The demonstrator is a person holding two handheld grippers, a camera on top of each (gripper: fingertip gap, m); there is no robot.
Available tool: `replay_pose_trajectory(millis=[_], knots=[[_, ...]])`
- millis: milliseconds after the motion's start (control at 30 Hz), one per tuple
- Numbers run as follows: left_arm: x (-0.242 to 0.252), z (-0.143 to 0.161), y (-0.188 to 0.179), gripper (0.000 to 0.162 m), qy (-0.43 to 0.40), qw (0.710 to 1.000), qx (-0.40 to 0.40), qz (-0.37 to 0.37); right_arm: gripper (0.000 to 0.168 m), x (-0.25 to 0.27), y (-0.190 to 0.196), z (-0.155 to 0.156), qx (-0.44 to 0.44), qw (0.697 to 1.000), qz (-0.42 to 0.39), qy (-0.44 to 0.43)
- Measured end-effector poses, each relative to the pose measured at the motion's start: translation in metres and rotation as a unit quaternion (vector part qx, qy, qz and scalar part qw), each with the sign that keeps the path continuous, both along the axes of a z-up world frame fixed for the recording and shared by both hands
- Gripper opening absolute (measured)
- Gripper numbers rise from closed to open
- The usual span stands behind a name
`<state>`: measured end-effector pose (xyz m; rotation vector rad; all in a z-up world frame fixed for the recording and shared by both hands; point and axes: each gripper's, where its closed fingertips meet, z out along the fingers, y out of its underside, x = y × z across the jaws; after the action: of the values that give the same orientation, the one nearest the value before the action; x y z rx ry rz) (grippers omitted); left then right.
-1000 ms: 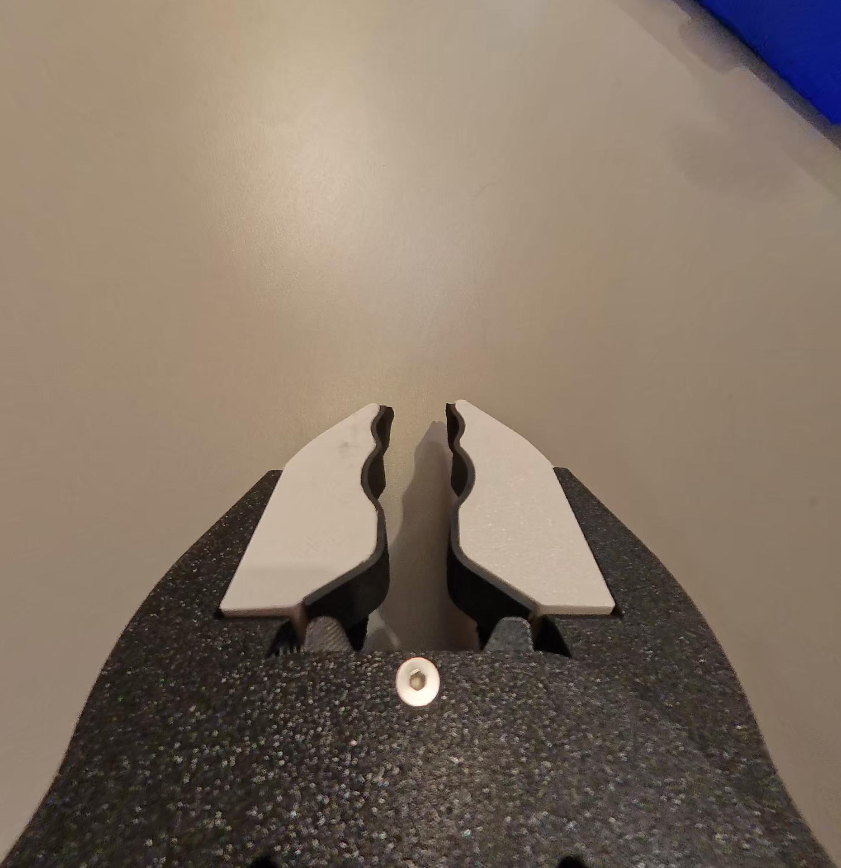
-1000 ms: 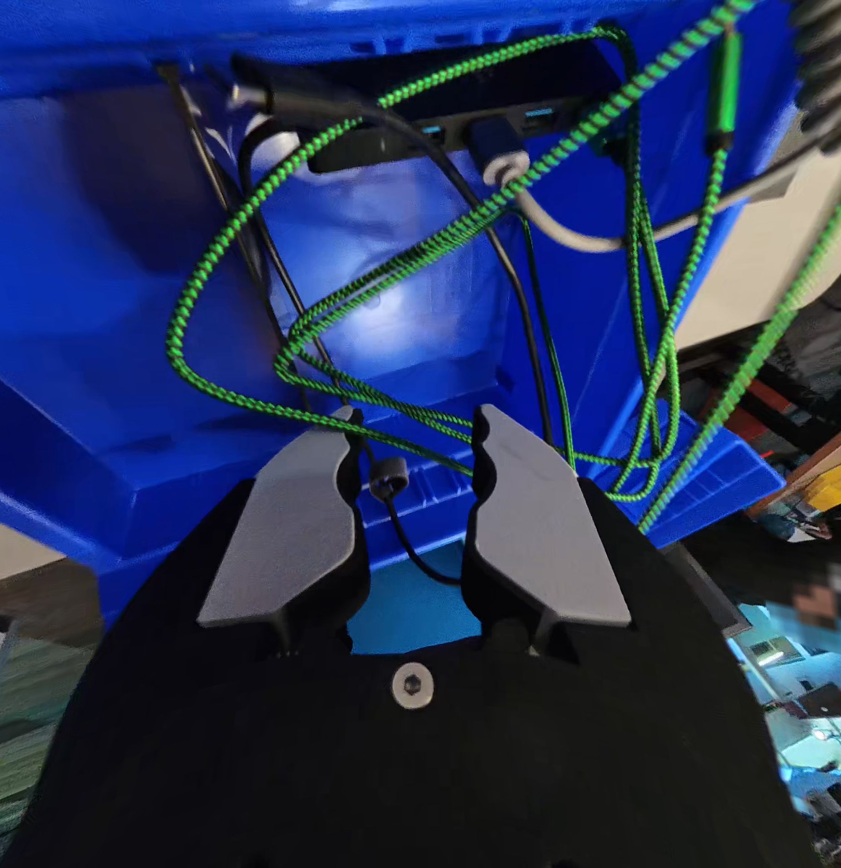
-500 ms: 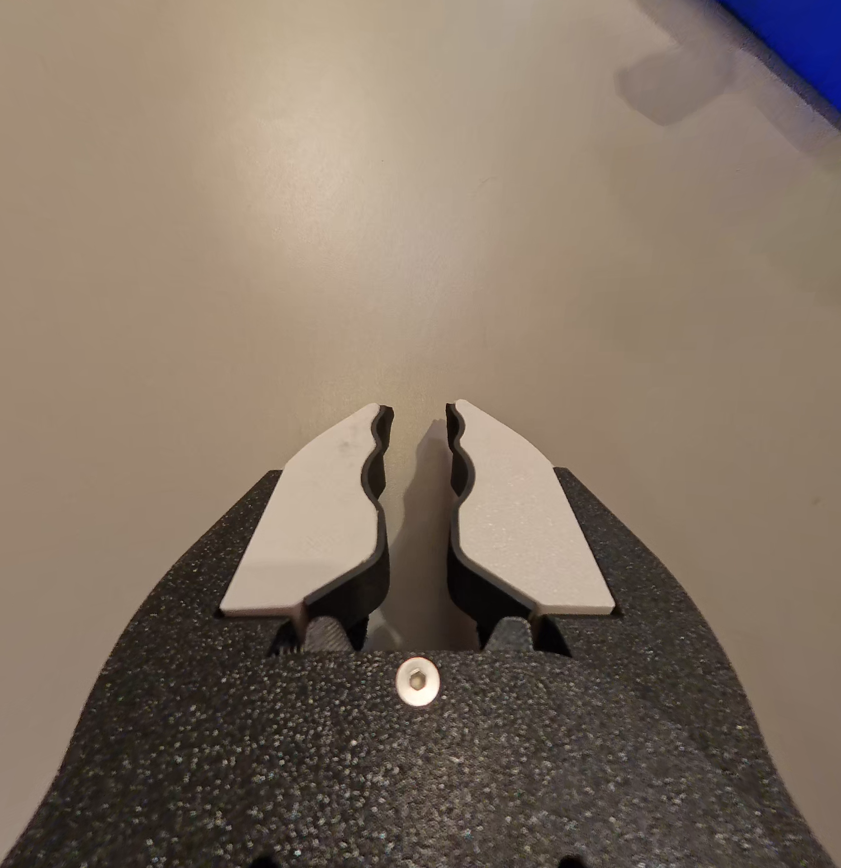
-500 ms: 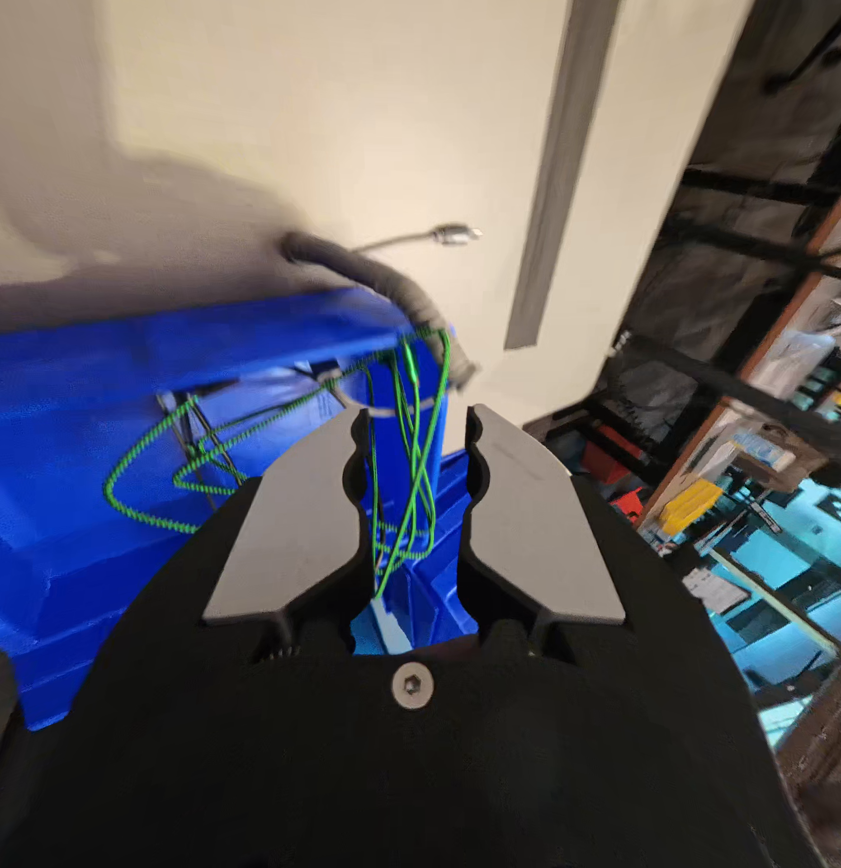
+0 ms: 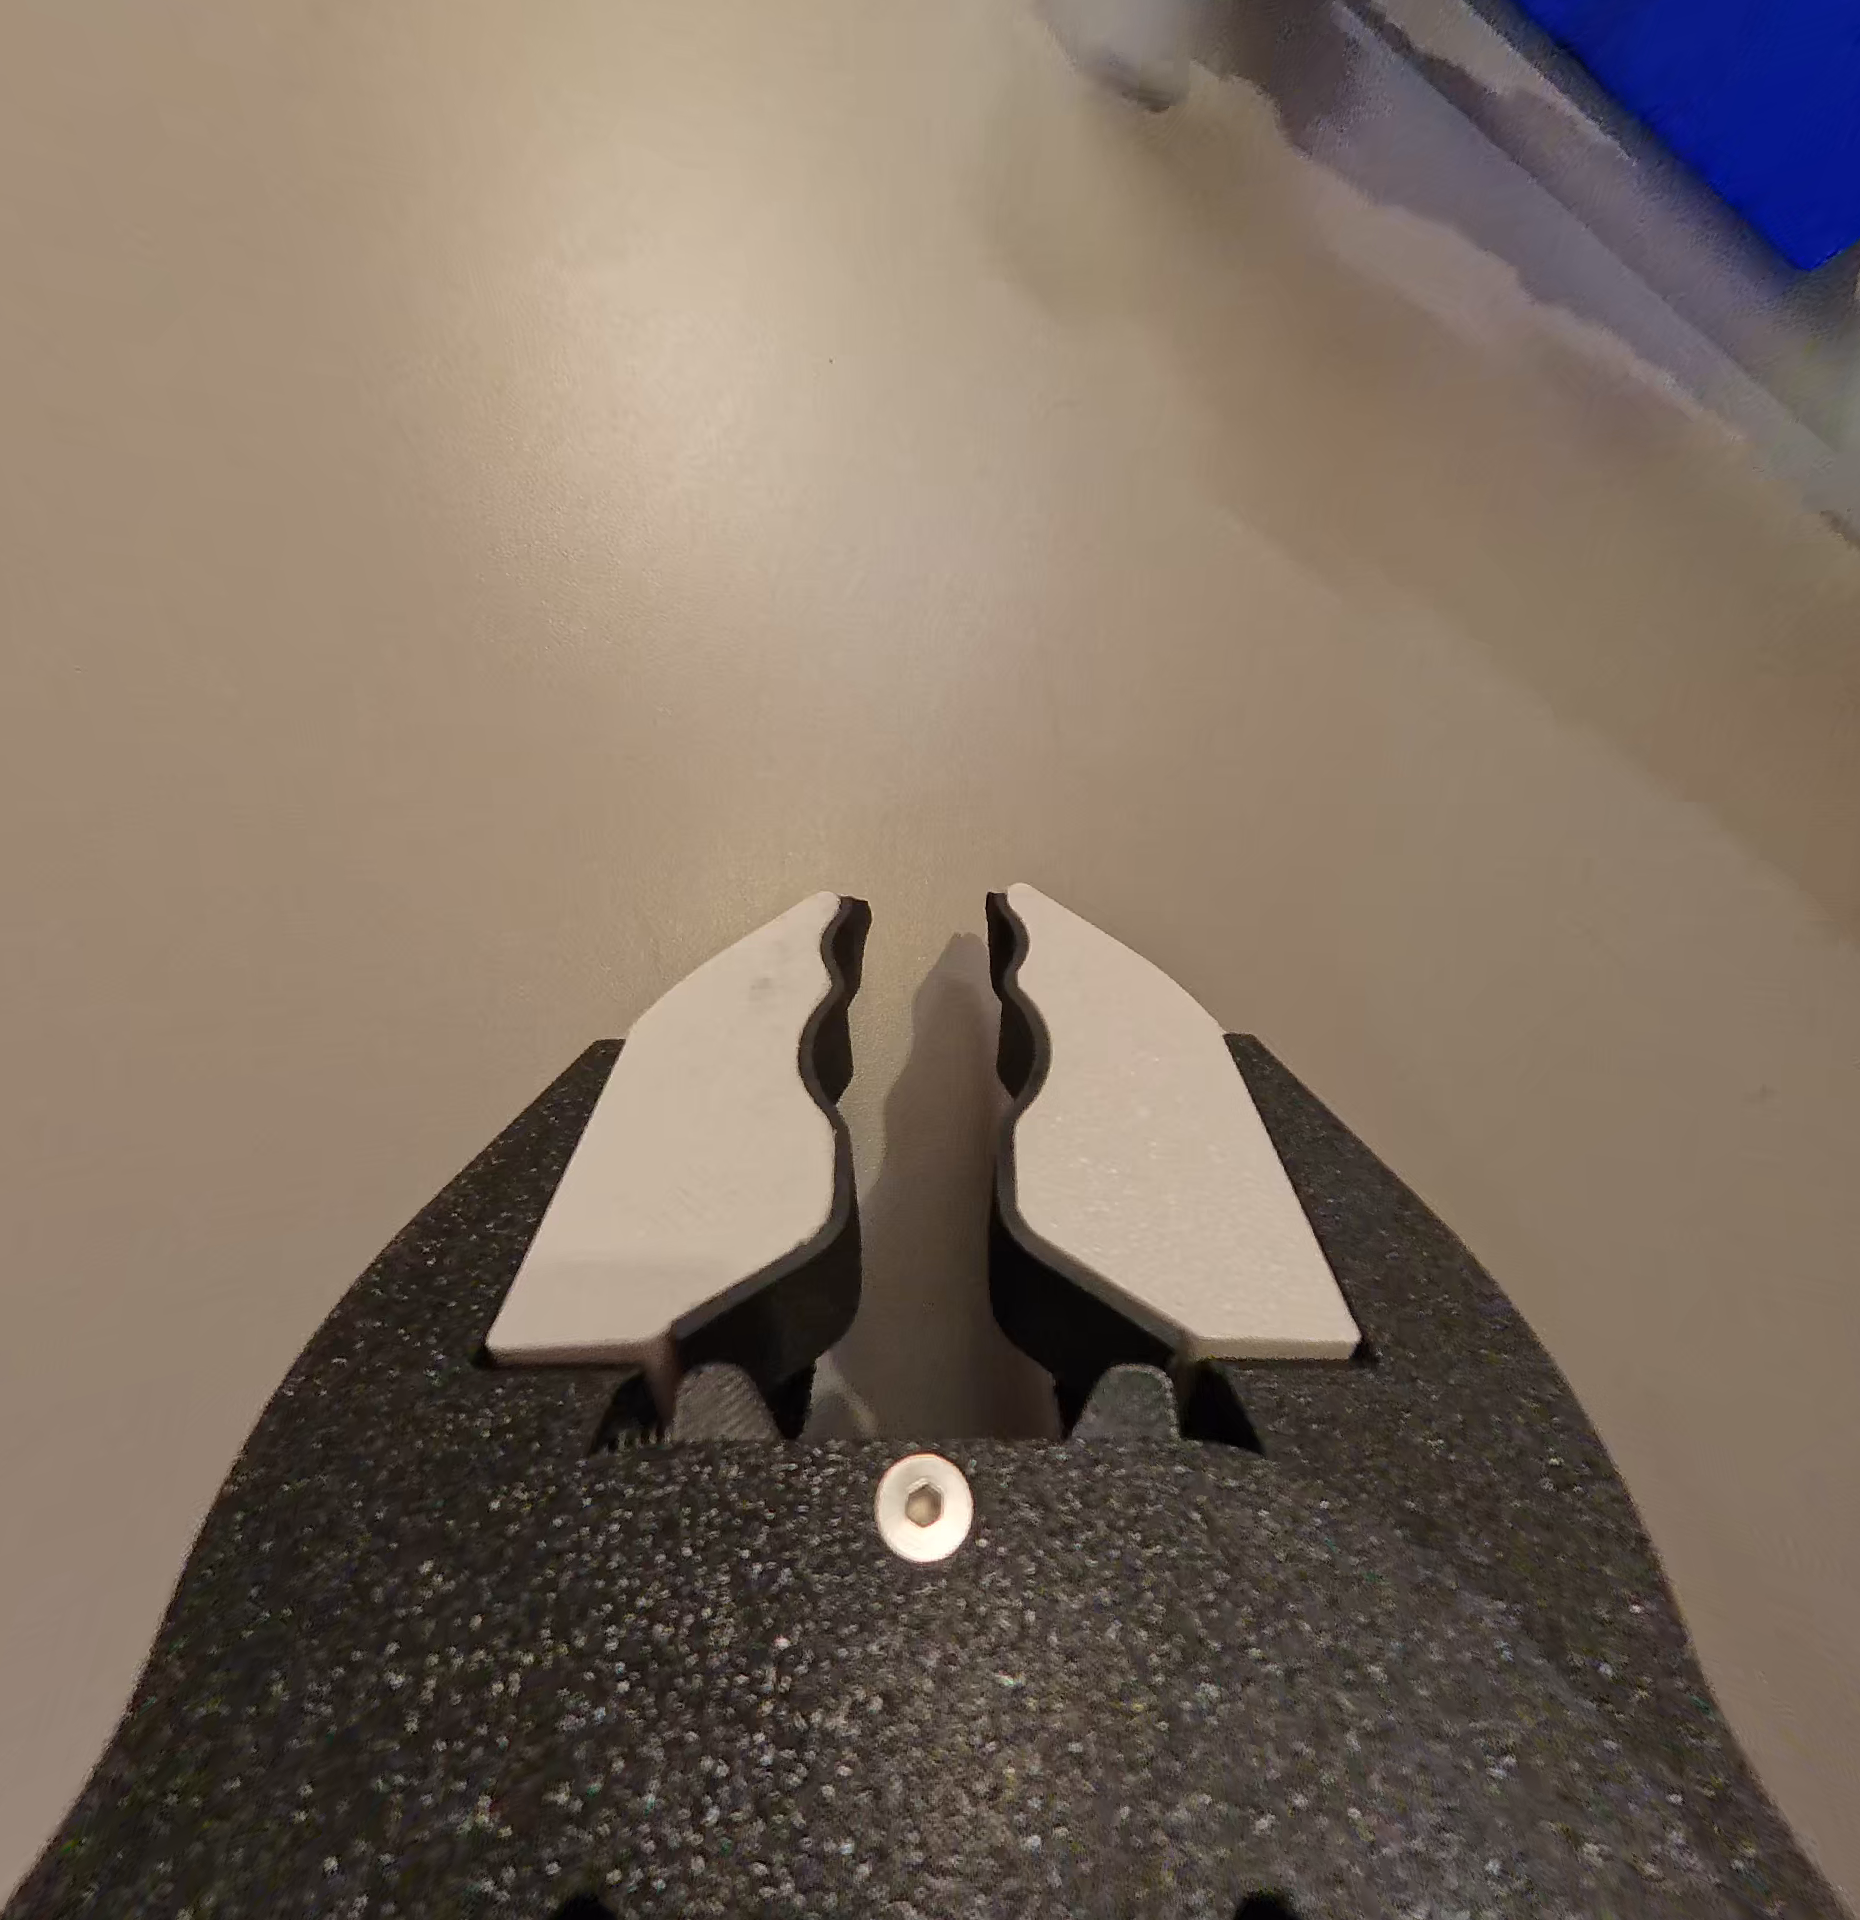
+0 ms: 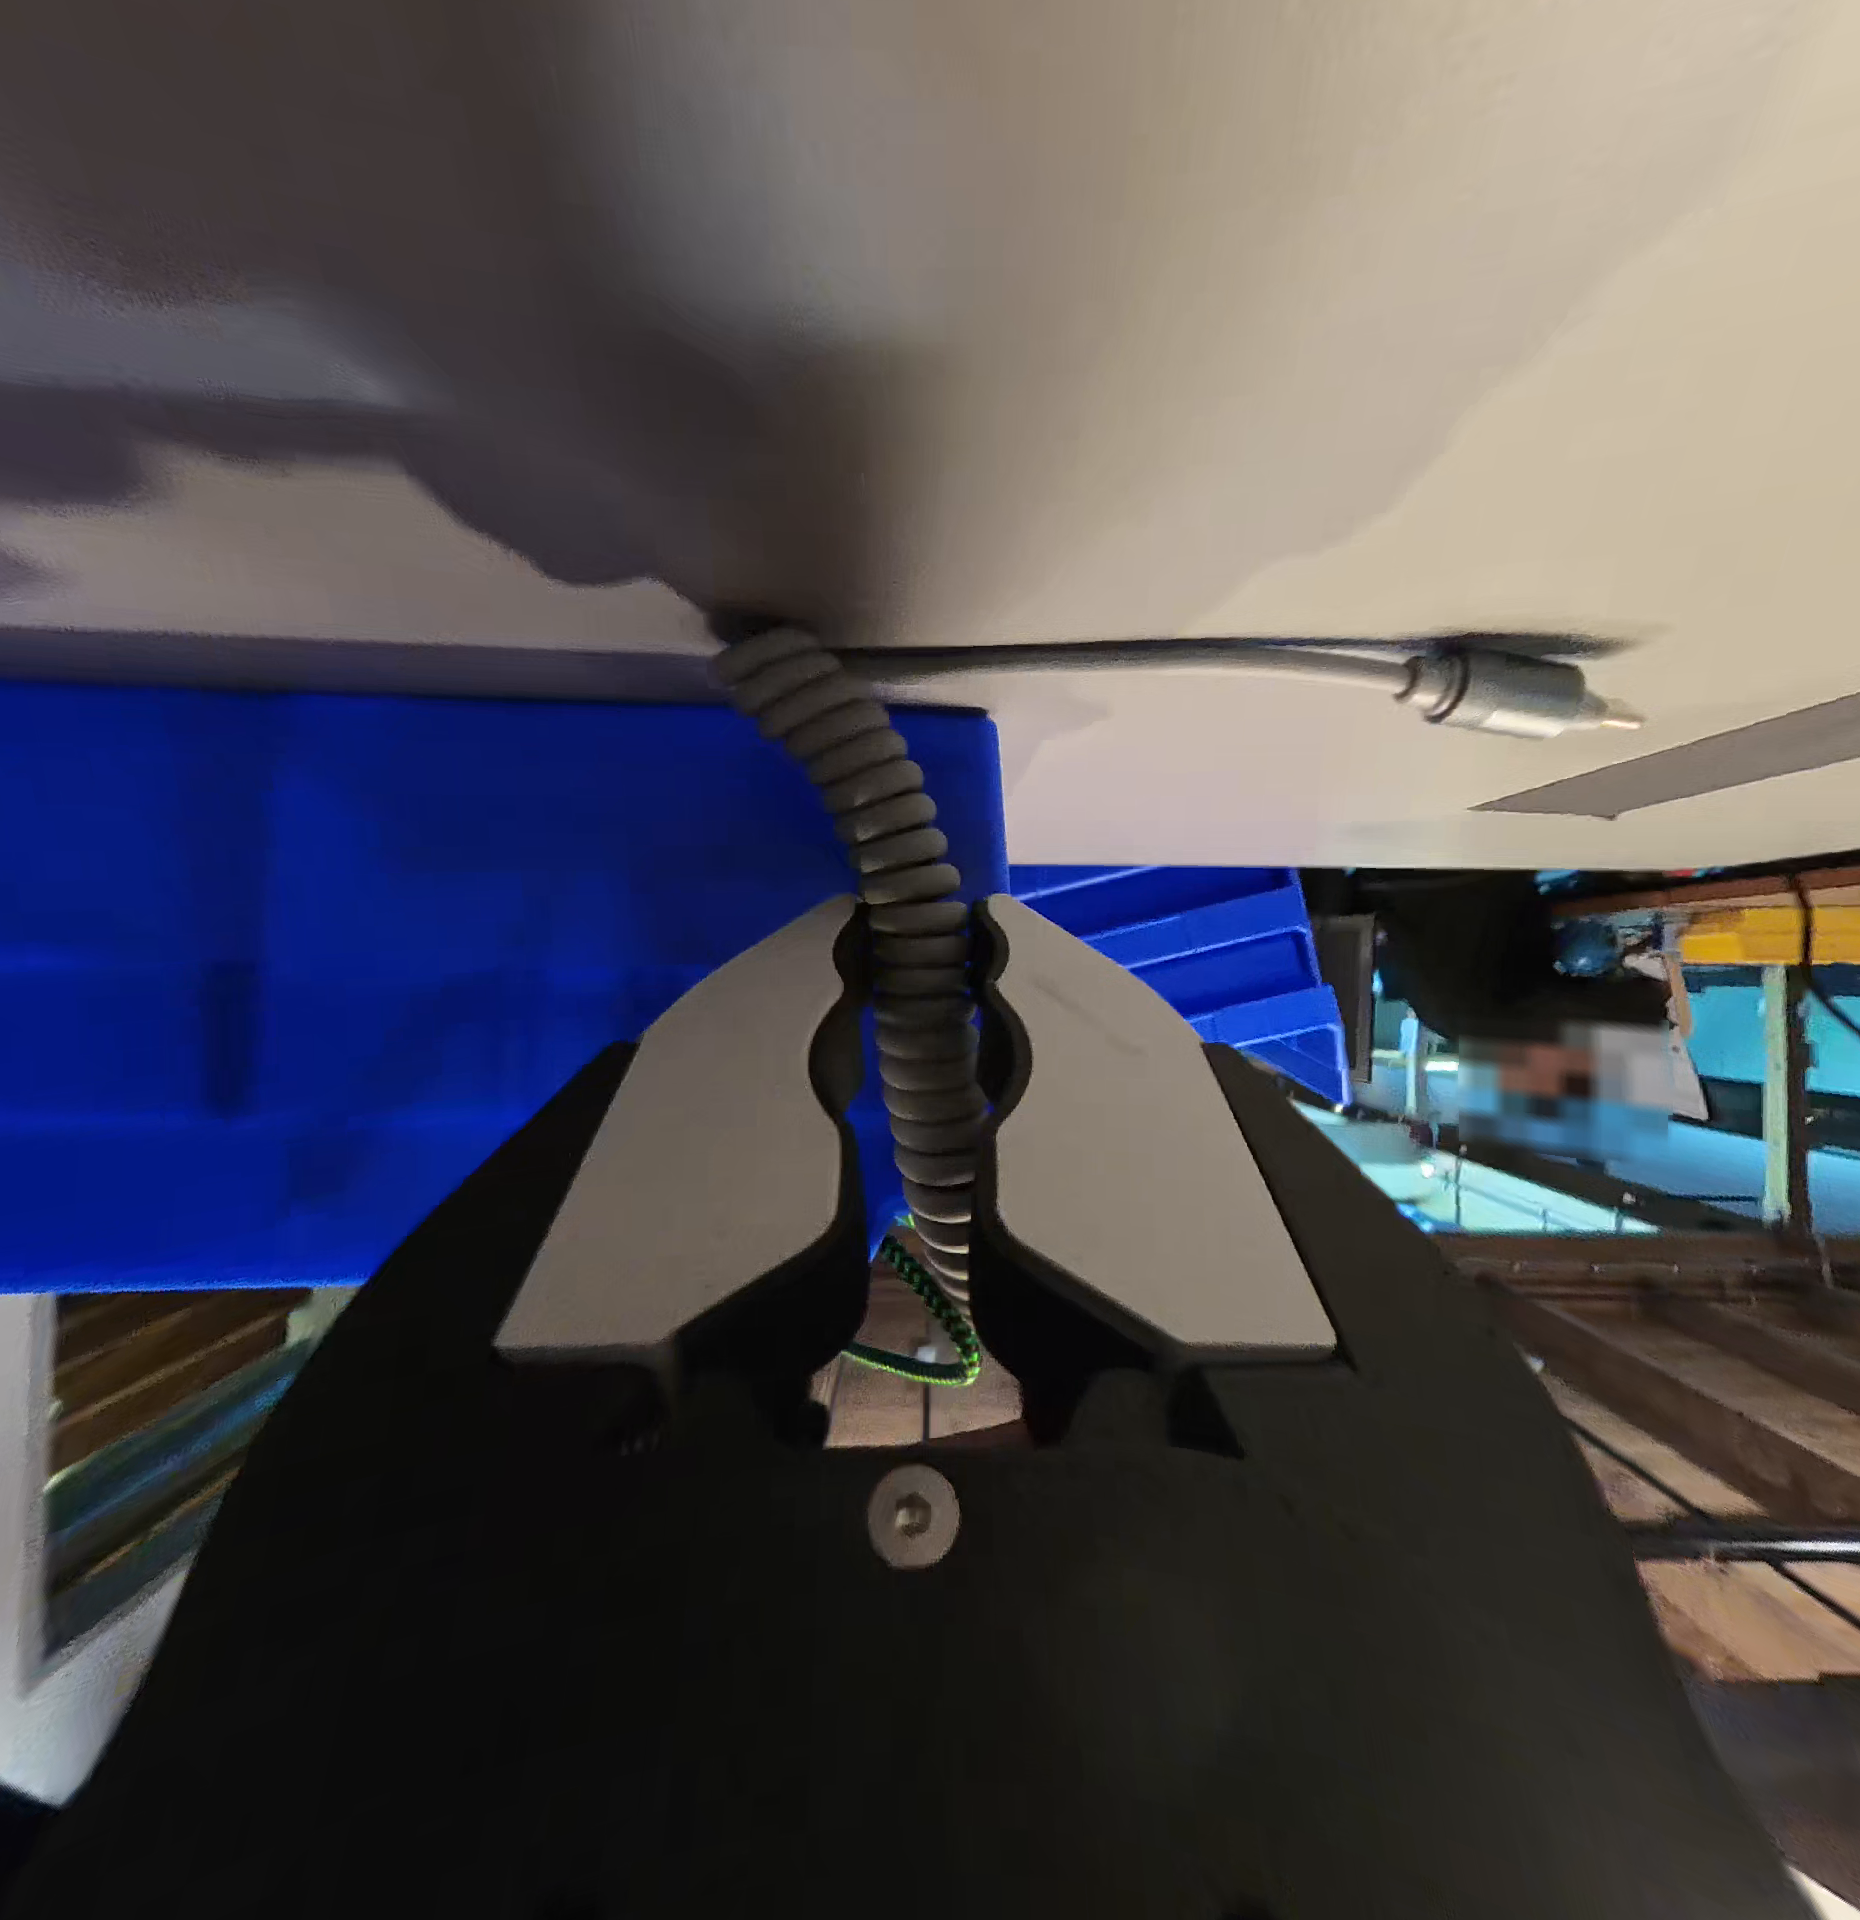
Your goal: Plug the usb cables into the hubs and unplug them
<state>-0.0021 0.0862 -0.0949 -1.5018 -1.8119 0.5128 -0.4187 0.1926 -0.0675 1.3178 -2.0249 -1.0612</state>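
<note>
The right gripper (image 6: 921,914) has its two fingers close on each side of a grey curly cable (image 6: 910,935). The cable runs down between the fingers and seems to touch both, so the gripper looks shut on it, though the picture is a bit blurry.

The blue bin (image 6: 386,987) is the big thing here. The curly cable comes over the top edge of the blue bin, near its right end, and hangs down in front of it. Above the blue bin, the cable turns thin and straight and lies on the pale table (image 6: 1321,312), going off to the right. It ends in a silver plug (image 6: 1497,691), well apart from the bin. Below the bin, a bit of green and black cable (image 6: 926,1288) peeks out between the fingers.

The left gripper (image 5: 928,904) is far from the blue bin (image 5: 1736,94), which shows only as a corner. Its fingers are a little apart and hold nothing. It sits over the bare table (image 5: 490,520).
</note>
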Motion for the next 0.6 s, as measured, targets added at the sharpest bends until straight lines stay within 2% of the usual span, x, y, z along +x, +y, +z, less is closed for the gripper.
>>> replay_pose_trajectory(millis=[67, 167, 267, 333, 467, 533, 600], knots=[[0.0, 0.0, 0.0, 0.024, 0.0, 1.0, 0.001, -0.002, 0.016, 0.009, -0.007, 0.007, -0.05, 0.998, 0.009, -0.043], [0.0, 0.0, 0.001, 0.024, 0.0, 1.0, 0.002, -0.003, 0.016, 0.021, -0.026, 0.04, -0.169, 0.978, 0.04, -0.115], [0.0, -0.001, 0.001, 0.023, -0.002, 1.0, 0.001, -0.002, 0.016, 0.022, -0.04, 0.089, -0.3, 0.935, 0.066, -0.175], [0.0, -0.001, 0.0, 0.023, -0.003, 1.0, -0.002, -0.001, 0.016, 0.017, -0.043, 0.126, -0.387, 0.895, 0.074, -0.21], [0.0, -0.001, 0.0, 0.023, -0.003, 1.0, -0.003, 0.001, 0.015, 0.001, -0.024, 0.189, -0.511, 0.809, 0.074, -0.282], [0.0, -0.001, 0.0, 0.023, -0.002, 1.0, -0.003, 0.003, 0.016, -0.013, -0.003, 0.204, -0.535, 0.786, 0.063, -0.303], [0.0, -0.001, 0.0, 0.023, -0.003, 1.0, -0.004, 0.004, 0.016, -0.031, 0.02, 0.21, -0.546, 0.777, 0.056, -0.309]])
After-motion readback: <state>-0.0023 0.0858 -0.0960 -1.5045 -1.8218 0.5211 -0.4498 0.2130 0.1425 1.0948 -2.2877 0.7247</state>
